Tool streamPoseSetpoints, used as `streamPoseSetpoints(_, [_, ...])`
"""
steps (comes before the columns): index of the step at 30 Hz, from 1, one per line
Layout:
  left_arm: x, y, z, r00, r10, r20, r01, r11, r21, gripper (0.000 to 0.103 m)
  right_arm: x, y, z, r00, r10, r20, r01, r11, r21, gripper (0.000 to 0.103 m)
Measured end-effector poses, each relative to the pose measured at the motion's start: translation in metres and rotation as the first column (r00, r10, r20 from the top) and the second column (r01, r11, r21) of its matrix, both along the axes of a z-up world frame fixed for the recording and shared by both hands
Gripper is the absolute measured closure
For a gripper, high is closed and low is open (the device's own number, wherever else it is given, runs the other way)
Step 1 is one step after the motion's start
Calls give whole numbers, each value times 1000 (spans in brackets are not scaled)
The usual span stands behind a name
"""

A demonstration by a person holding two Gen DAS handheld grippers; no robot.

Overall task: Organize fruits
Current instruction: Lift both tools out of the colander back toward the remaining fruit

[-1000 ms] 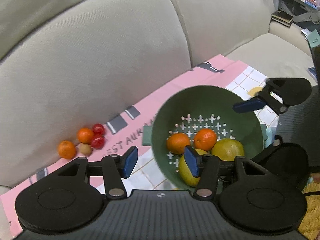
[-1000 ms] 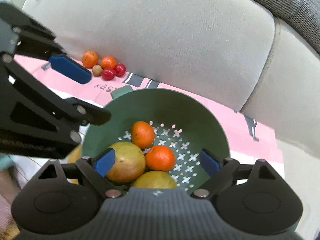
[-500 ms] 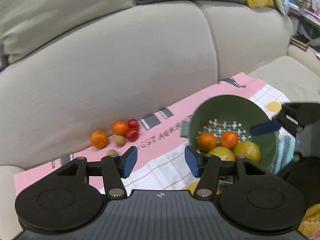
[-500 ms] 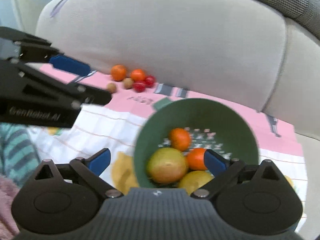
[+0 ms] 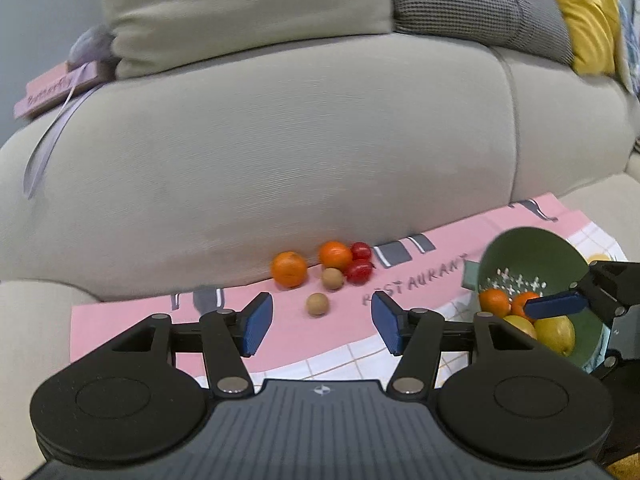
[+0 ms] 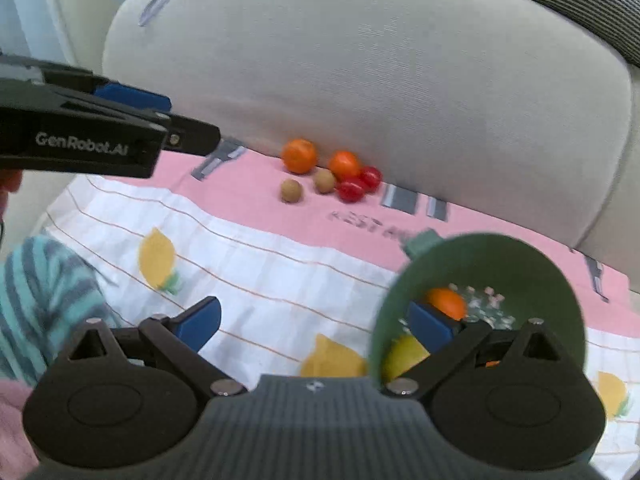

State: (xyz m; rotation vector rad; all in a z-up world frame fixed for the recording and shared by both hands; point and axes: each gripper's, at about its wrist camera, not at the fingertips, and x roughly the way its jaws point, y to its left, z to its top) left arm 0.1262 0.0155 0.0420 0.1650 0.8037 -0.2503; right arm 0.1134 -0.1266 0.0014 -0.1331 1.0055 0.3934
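Note:
A green colander (image 5: 536, 248) (image 6: 520, 264) holds two oranges (image 5: 494, 302) and yellow-green fruits (image 5: 556, 332). Loose fruit lies on the pink cloth by the sofa back: two oranges (image 5: 289, 269) (image 6: 298, 155), two red tomatoes (image 5: 359, 270) (image 6: 352, 190) and two small brown fruits (image 5: 317, 304) (image 6: 290, 190). My left gripper (image 5: 320, 322) is open and empty, short of the loose fruit. My right gripper (image 6: 316, 324) is open and empty; its right finger (image 6: 430, 326) is over the colander's left rim.
The cloth (image 6: 248, 264) is pink with a white lemon-print part and covers the sofa seat. The beige sofa back (image 5: 304, 140) rises right behind the fruit. A striped teal cloth (image 6: 44, 300) lies at the left. Cushions (image 5: 476, 4) rest on top.
Both grippers have pulled back and swung left. The colander has shifted to the right of both views and the loose fruit now sits ahead of my left gripper.

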Motion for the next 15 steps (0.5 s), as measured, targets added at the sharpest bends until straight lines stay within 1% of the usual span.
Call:
streamPoseSetpoints(9, [18, 38, -8, 998, 63, -16, -64, 996, -68, 37, 15, 41, -5, 997, 78, 27, -78, 997, -4, 7])
streamPoseSetpoints(15, [34, 61, -20, 992, 120, -29, -122, 987, -102, 37, 36, 57, -13, 996, 77, 34, -77, 997, 2, 11])
